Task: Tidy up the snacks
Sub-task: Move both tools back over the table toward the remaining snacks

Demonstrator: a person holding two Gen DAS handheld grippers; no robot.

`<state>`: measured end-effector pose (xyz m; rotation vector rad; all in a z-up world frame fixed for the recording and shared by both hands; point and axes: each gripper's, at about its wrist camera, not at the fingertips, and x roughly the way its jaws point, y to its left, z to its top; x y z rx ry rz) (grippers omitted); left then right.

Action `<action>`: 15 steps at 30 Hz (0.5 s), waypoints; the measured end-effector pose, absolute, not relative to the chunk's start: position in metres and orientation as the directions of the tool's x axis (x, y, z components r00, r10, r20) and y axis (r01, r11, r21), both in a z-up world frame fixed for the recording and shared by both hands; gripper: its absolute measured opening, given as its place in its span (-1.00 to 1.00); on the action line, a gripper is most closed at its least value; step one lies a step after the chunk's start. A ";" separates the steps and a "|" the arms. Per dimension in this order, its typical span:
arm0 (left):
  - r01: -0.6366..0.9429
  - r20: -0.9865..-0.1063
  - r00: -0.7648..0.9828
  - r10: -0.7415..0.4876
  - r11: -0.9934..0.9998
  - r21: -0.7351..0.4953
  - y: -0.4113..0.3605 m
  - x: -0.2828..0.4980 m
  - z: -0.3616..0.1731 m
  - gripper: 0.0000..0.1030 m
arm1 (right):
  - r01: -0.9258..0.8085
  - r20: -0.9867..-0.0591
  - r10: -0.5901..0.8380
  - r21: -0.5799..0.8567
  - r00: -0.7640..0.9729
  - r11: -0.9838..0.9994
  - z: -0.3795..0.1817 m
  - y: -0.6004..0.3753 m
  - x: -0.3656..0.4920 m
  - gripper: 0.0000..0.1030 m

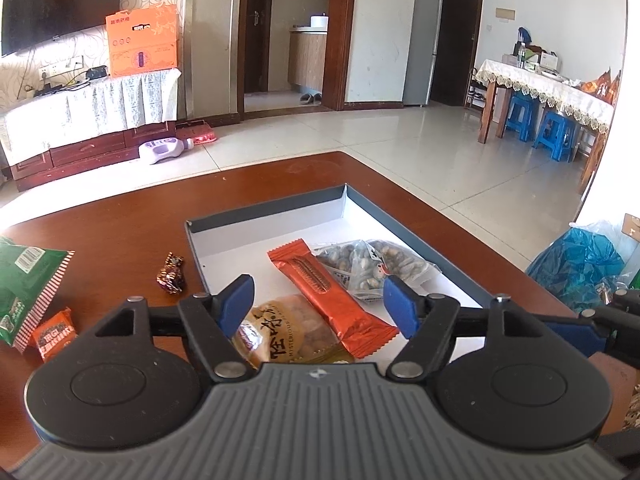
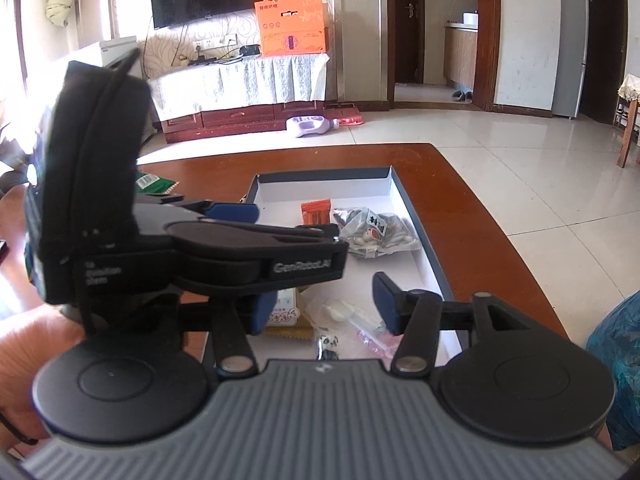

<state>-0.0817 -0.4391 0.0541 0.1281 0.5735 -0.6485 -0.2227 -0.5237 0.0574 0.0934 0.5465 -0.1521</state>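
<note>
1. Already part done: shallow box (image 1: 276, 216) on the table (image 1: 120, 216) has several snacks in it: orange bar (image 1: 332, 300), clear bag of nuts (image 1: 372, 268), tan packet (image 1: 284, 332). Right view shows more at the box's near end: pale packet (image 2: 288, 316), clear wrapper (image 2: 360, 320), small panda-print item (image 2: 328, 346).

2. Left gripper (image 1: 318, 304): jaws wide apart, nothing pinched. Orange bar and tan packet lie under/between the pads, not squeezed as far as I can see.

3. Right gripper (image 2: 324, 312): jaws roughly half apart, empty. Wrappers lie below it in the box, no grip on them.

4. Left to do, judging by the left view: three snacks on bare table at 9 o'clock of the box: dark foil candy (image 1: 172, 274) just beside the box wall, small orange pack (image 1: 54, 334) and big green bag (image 1: 28, 280) further out at 8–9 o'clock.

5. Room in box: far half toward 12 o'clock is bare, plenty of space. Near half crowded.

6. Edges: box wall is low, but anything from 9 o'clock must lift over it. Table edge close at 3 o'clock, blue plastic bag (image 1: 576, 264) hangs just past it.

7. The two grippers sit close: left one crosses the right view at 9–10 o'clock, so prob. watch for a clash when either swings.
</note>
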 end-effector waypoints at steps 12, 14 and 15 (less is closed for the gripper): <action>0.501 -0.517 0.726 -0.453 0.864 -0.053 -0.370 -0.060 0.064 0.47 | 0.182 -0.525 -0.130 0.049 0.841 0.982 0.061 -0.523 -0.221 0.18; 0.474 -0.530 0.736 -0.422 0.880 -0.042 -0.356 -0.054 0.061 0.46 | 0.179 -0.524 -0.128 0.047 0.842 0.983 0.061 -0.522 -0.220 0.18; 0.462 -0.534 0.739 -0.410 0.886 -0.041 -0.348 -0.051 0.060 0.46 | 0.177 -0.521 -0.127 0.047 0.844 0.983 0.061 -0.522 -0.220 0.18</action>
